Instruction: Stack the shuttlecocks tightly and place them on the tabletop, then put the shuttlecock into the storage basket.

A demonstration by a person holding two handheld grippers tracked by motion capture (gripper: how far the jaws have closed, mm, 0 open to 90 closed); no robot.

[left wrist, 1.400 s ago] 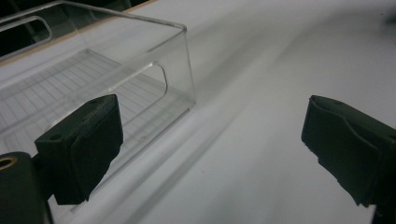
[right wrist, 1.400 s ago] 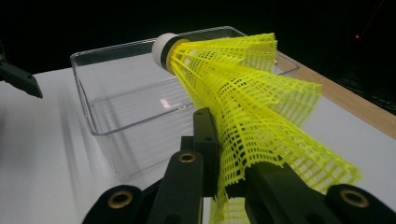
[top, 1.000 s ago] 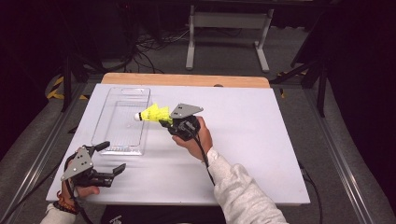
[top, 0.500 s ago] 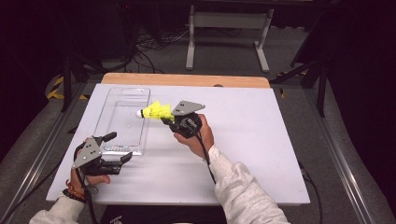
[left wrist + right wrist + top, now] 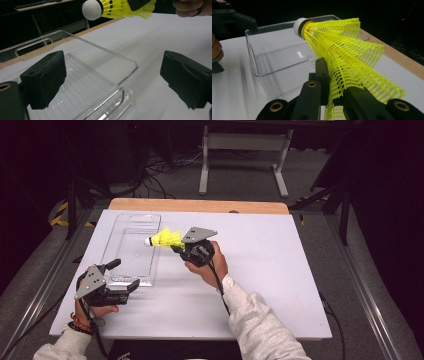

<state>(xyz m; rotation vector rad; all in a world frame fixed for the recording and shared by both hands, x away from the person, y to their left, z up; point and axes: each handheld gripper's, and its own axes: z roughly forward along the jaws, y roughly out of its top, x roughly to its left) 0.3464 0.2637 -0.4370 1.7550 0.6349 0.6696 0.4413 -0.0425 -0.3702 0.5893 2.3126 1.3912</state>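
While the right gripper (image 5: 176, 245) pinches the yellow shuttlecock (image 5: 165, 239) above the clear bin (image 5: 131, 251), the left gripper (image 5: 127, 277), jaws just reopened wide and empty, straddles the bin's near corner.

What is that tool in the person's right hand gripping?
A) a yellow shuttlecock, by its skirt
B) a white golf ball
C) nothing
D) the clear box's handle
A: the right tool is clamped on the mesh skirt of the yellow shuttlecock, its white tip pointing toward the clear box.
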